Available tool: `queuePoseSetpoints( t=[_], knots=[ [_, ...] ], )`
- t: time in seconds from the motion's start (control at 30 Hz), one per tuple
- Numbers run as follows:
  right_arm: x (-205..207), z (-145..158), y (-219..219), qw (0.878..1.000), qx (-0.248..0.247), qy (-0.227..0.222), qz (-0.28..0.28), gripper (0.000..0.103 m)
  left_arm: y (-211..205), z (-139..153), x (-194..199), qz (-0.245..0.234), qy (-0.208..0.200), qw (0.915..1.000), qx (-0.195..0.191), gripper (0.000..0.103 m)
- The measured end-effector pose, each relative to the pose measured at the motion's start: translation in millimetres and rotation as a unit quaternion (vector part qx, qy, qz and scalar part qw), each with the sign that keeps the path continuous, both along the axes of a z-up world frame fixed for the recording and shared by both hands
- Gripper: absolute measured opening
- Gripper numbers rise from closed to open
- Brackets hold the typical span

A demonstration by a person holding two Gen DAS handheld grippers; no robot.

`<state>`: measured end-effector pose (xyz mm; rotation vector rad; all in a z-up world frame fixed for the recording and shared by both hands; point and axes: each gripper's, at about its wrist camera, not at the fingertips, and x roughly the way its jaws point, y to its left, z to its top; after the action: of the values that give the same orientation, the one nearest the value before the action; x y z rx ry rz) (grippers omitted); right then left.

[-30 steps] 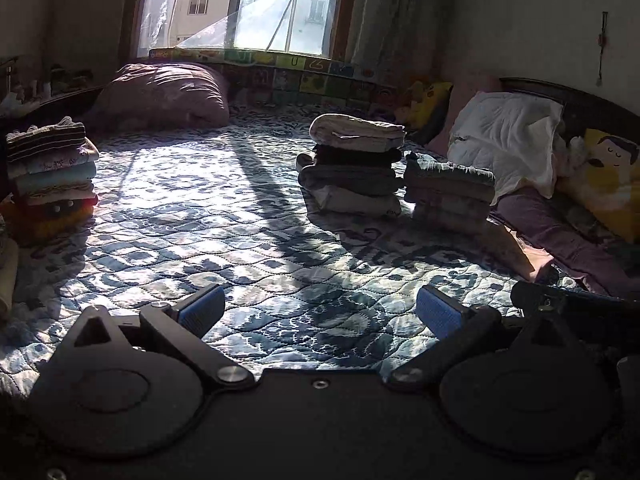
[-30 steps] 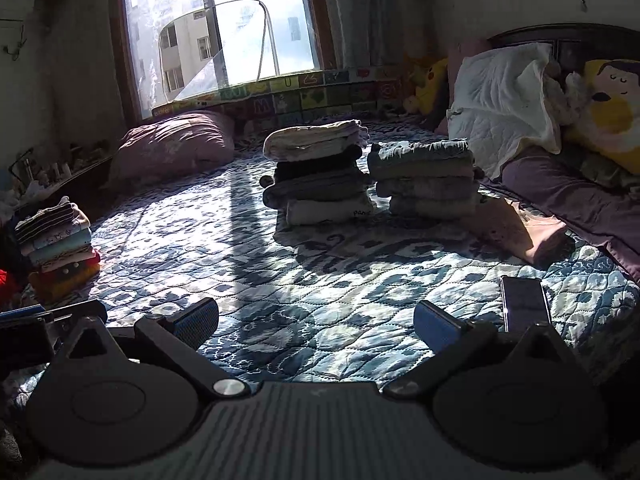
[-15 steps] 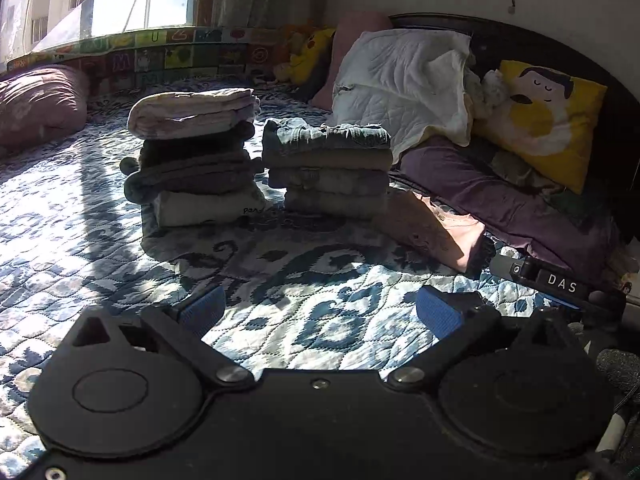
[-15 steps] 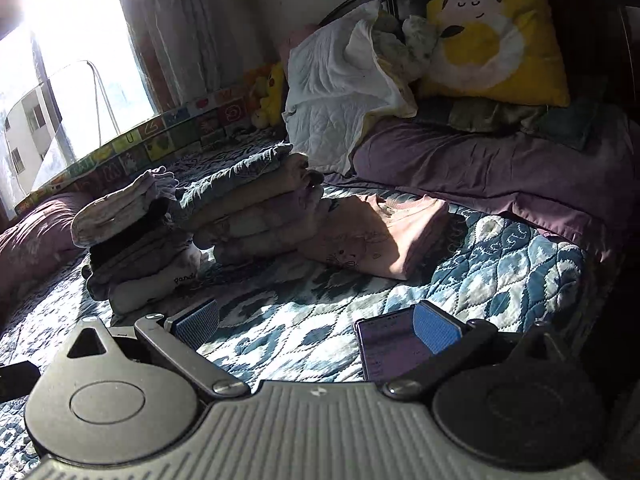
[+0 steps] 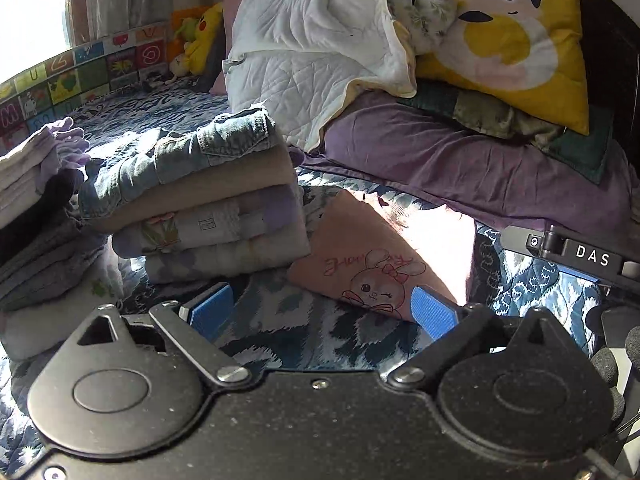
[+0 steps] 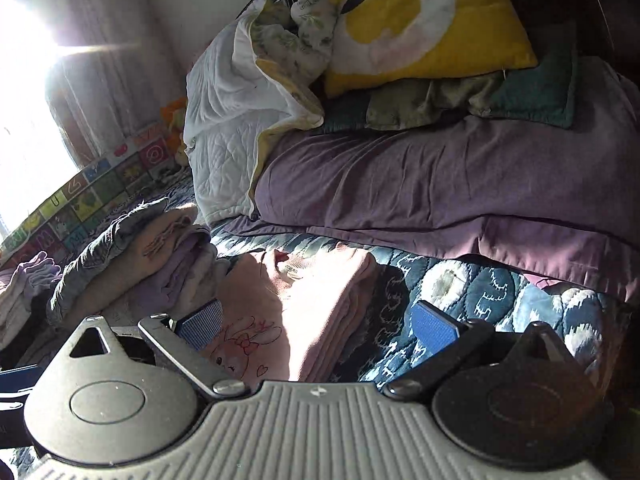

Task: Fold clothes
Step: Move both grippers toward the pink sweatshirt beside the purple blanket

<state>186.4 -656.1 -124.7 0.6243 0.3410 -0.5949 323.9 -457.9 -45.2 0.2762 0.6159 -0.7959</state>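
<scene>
Both wrist views sit low over the bed, sharing the pink garment [image 5: 384,256] [image 6: 304,300].

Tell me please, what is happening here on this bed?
A person holds a gripper in each hand, and both the left gripper and the right gripper are open and hold nothing. They point at a folded pink garment with a rabbit print, which lies on the patterned quilt beside a stack of folded clothes. Neither gripper touches the garment yet.
</scene>
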Motion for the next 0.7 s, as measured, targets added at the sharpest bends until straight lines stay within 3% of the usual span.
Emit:
queuePoseSetpoints(
  t=[0.13,0.27,0.63,0.7],
  knots=[
    [12.3,-3.3,-22.7,1.0,0.005,-0.007,0.002,0.088,-48.4,-13.4,31.3,-0.024,0.006,0.9997,0.001,0.07],
    [27.6,-12.8,-38.2,1.0,0.015,-0.001,0.024,0.069,-91.0,-30.9,60.3,-0.037,0.011,0.9992,0.011,0.059],
    [51.1,-49.7,-49.8,0.995,0.076,0.007,0.059,0.042,-168.2,-70.8,115.9,-0.029,0.022,0.9972,0.065,0.05],
    [54.3,-52.0,-48.4,0.995,0.08,0.009,0.065,0.041,-177.8,-80.0,122.3,-0.024,0.027,0.9958,0.084,0.05]
  ],
)
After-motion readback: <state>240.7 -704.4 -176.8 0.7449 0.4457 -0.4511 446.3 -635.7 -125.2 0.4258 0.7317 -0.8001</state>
